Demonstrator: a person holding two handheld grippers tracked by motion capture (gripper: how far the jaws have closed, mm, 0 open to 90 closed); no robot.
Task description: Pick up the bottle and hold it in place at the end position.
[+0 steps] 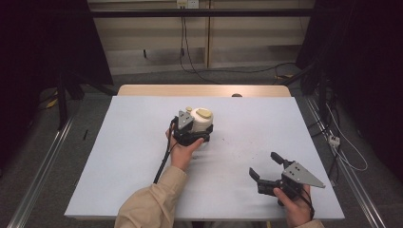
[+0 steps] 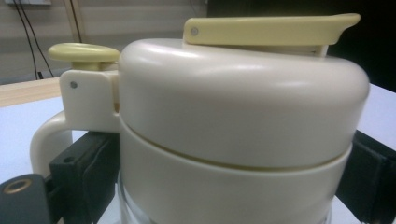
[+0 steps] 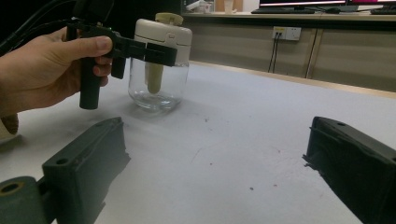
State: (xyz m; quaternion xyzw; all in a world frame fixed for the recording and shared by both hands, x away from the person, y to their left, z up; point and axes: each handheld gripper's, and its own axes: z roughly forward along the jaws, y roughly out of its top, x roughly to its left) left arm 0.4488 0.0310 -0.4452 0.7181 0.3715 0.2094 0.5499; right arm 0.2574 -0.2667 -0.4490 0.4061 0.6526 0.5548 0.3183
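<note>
Left hand-held gripper (image 1: 198, 129) seemingly clamps jar (image 1: 203, 119).

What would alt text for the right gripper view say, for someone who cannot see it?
A hand holds the left hand-held gripper clamped on the cream plastic top of a clear glass jug standing on the white table. In the foreground, the right hand-held gripper sits open and empty above the table.

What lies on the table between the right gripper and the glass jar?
Bare white table, with small dark specks, between the right gripper and the glass jar; right gripper view.
</note>
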